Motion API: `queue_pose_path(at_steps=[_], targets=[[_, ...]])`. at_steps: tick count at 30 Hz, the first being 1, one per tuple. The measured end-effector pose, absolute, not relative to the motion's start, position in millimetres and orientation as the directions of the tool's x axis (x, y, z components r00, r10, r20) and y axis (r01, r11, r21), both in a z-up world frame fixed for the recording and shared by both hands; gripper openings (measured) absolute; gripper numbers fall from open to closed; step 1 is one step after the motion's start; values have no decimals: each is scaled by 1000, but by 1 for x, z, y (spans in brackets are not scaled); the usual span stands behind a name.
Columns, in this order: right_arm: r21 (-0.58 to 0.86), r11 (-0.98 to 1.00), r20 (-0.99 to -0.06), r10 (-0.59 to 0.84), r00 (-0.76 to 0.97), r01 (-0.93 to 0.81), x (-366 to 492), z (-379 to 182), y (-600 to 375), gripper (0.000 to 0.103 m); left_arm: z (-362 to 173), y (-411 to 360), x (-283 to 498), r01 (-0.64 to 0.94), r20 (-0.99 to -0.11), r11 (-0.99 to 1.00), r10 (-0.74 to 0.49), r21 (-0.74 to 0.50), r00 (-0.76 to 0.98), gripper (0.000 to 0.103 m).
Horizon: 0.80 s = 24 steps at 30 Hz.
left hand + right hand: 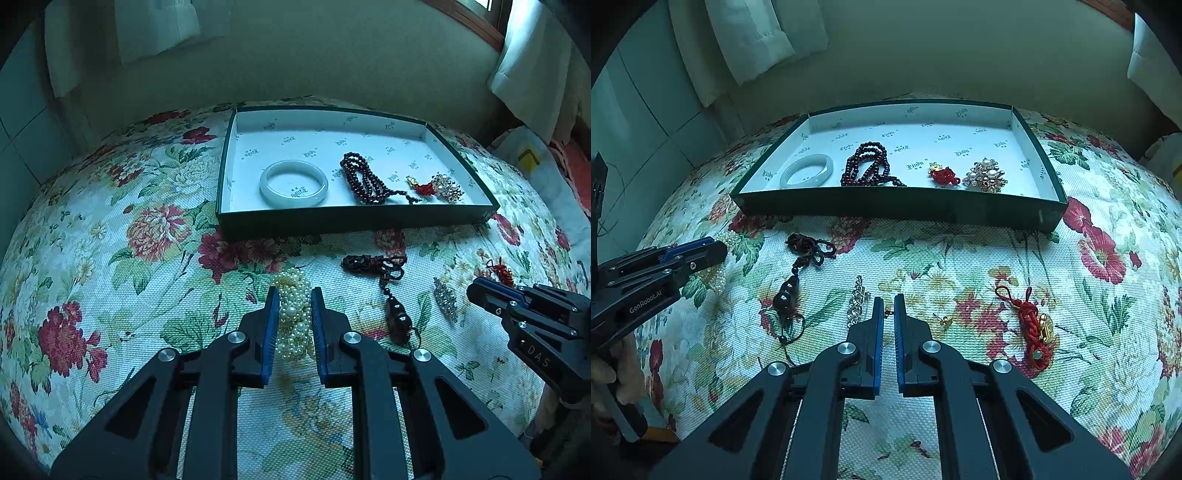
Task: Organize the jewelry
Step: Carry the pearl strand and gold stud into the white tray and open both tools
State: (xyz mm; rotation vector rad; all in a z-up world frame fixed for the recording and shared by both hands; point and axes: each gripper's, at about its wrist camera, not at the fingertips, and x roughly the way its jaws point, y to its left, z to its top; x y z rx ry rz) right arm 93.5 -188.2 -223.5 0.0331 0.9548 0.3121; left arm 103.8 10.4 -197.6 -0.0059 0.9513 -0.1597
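Note:
A dark green box [354,218] with a white lining holds a pale jade bangle [293,183], a dark red bead string [364,180], a small red knot charm [421,186] and a pearl brooch [448,187]. My left gripper [294,297] is shut on a cream pearl bracelet [295,314] lying on the floral cloth. My right gripper [888,304] has its fingers nearly together with nothing held; it also shows in the left wrist view [476,286]. A black cord pendant [792,284], a silver brooch [857,301] and a red knot charm [1032,325] lie on the cloth.
The floral cloth [110,258] covers a rounded table. A small gold earring [945,320] lies right of my right gripper. A wall and white curtains [750,37] stand behind the box. The left gripper shows at the left of the right wrist view [701,251].

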Motion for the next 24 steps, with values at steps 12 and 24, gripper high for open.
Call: queue_pose_path(at_steps=[12, 24], targets=[[160, 952, -766, 286, 576, -260, 107, -199, -188, 5, -171, -3, 124, 158, -778, 982, -179, -104, 602, 17], [141, 957, -711, 277, 646, -255, 157, -169, -189, 5, -153, -16, 171, 160, -743, 983, -171, -86, 647, 17]])
